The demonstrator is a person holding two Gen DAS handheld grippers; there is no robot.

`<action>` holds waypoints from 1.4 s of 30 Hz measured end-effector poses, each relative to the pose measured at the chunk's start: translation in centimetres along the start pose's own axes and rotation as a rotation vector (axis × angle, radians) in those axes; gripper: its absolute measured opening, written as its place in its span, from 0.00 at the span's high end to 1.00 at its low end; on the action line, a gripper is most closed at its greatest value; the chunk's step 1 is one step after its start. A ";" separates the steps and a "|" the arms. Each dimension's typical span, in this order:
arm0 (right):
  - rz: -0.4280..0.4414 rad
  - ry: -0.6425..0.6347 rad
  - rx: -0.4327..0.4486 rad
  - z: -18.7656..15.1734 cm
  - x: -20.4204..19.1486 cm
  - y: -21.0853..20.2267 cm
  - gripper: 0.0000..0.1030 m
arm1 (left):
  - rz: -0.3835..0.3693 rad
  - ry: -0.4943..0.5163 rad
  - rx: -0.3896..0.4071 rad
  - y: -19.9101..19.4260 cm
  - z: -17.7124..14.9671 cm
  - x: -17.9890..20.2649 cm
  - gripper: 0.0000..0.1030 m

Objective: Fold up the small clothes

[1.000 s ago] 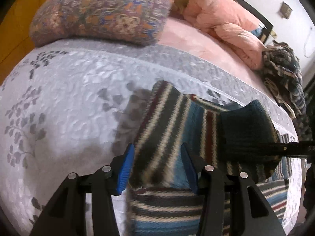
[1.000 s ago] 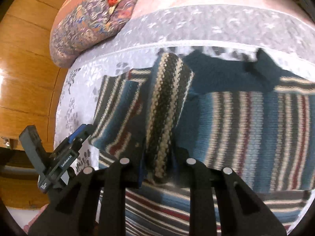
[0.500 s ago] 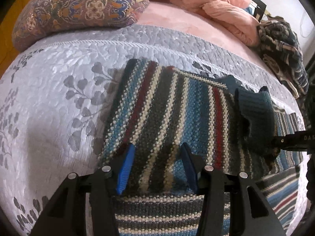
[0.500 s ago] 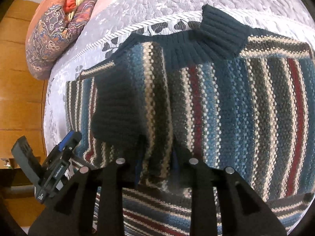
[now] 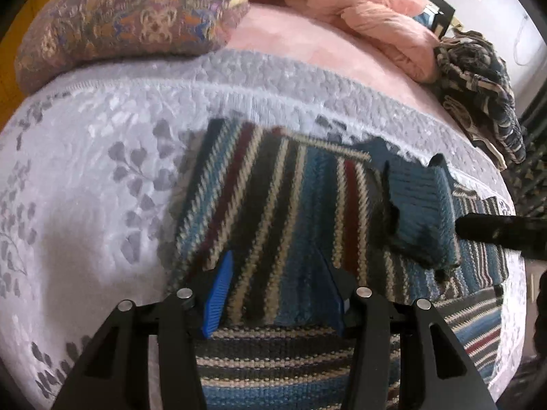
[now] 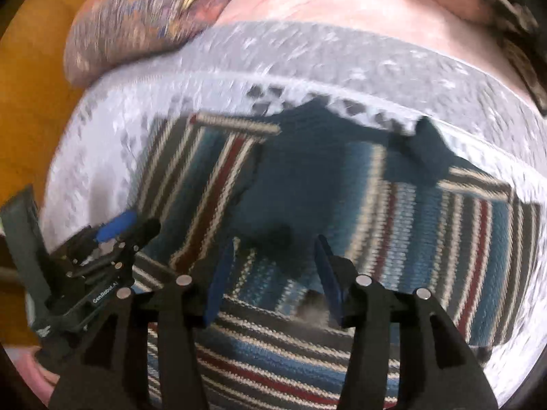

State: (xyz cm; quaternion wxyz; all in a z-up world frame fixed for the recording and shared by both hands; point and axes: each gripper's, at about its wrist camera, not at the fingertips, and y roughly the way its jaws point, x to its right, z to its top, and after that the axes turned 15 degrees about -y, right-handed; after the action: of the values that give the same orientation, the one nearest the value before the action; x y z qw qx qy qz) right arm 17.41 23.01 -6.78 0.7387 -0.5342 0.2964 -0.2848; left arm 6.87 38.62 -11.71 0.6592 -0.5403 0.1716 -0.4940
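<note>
Striped knit sweater (image 5: 290,205) spread flat on grey quilted bed (image 5: 102,177), toward near edge, sleeve folded across body. Left claw (image 5: 273,290) spread, blue pads straddling striped fabric, pinching nothing. Right claw (image 6: 273,273) spread above dark teal cuff (image 6: 301,198). Patterned pillow (image 5: 130,20) at far left corner.

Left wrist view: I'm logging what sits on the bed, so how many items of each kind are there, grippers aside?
Striped knit sweater: 1
Patterned pillow: 1
Pink quilt, bunched: 1
Dark patterned garment, heaped at the bed's far edge: 1
Grey leaf-print bedspread: 1
Total: 5
</note>
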 end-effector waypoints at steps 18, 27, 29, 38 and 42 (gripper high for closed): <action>-0.128 -0.062 -0.054 -0.3 0.4 3.7 0.85 | 0.022 0.018 -0.012 1.9 -1.0 0.1 0.46; 0.070 0.208 0.104 -4.5 7.1 -2.8 0.85 | 0.041 0.019 -0.009 2.0 -1.0 0.4 0.44; 0.110 0.280 0.119 -5.7 9.1 -3.6 0.85 | 0.046 0.022 -0.009 2.1 -1.0 0.5 0.44; 0.146 0.447 0.038 -11.6 15.0 -2.9 0.80 | 0.071 0.040 -0.006 2.2 -1.2 0.7 0.44; 0.202 0.507 0.057 -14.0 16.3 -3.1 0.64 | 0.088 0.031 -0.010 1.7 -1.0 1.2 0.45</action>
State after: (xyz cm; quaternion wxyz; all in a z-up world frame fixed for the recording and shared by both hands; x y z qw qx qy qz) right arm 17.53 1.45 -9.50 0.6805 -0.3925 0.5153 -0.3425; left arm 7.48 36.93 -13.19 0.6747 -0.5280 0.2078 -0.4720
